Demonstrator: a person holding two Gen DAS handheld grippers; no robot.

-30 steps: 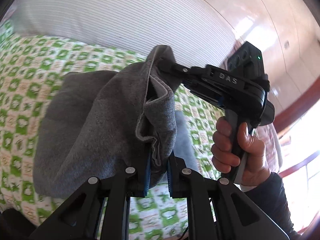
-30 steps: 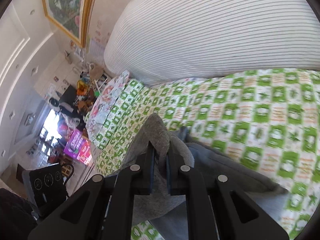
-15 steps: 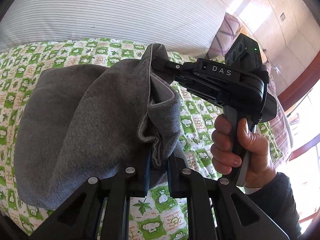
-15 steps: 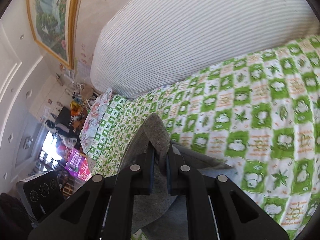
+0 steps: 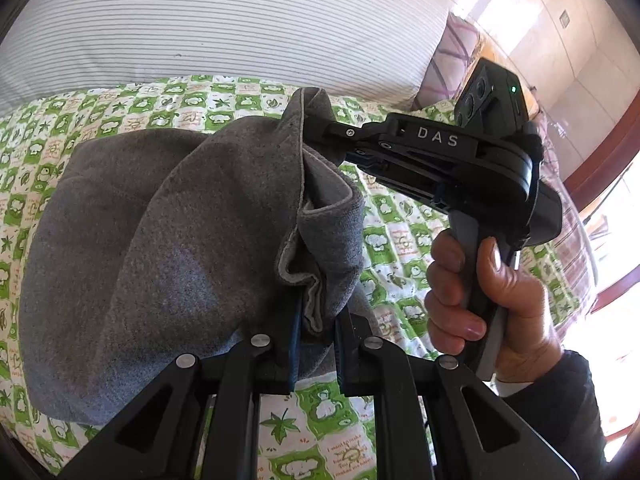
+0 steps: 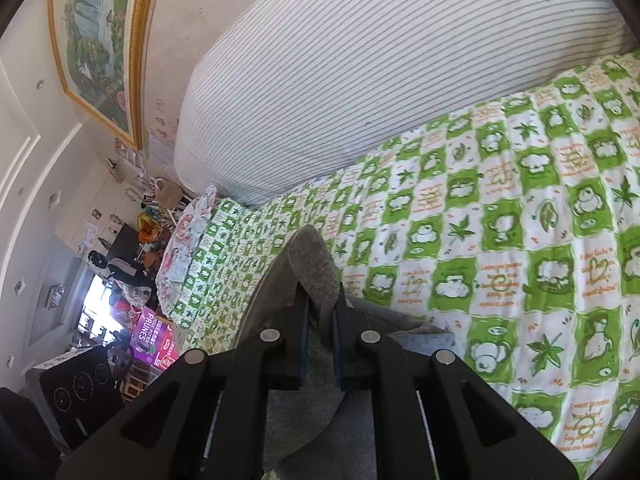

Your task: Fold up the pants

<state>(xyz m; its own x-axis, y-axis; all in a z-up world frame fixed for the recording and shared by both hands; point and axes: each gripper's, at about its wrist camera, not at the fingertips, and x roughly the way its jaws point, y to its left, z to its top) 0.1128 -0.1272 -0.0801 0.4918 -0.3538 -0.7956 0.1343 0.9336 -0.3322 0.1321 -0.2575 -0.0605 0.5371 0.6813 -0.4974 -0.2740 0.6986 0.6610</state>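
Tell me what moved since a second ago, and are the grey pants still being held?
Both grippers carried the grey pants forward over the green bedspread toward the striped pillow, and lower, so more cloth now lies on the bed. Nothing was let go or newly grabbed. The left gripper and right gripper stay shut on the cloth's edge.

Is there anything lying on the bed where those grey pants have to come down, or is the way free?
Nothing visible blocks it. Both claws, the left claw and the right claw, are clamped on the grey pants, and the green patterned bedspread around them shows no other item. The striped pillow lies farther back. Under the hanging cloth is hidden.
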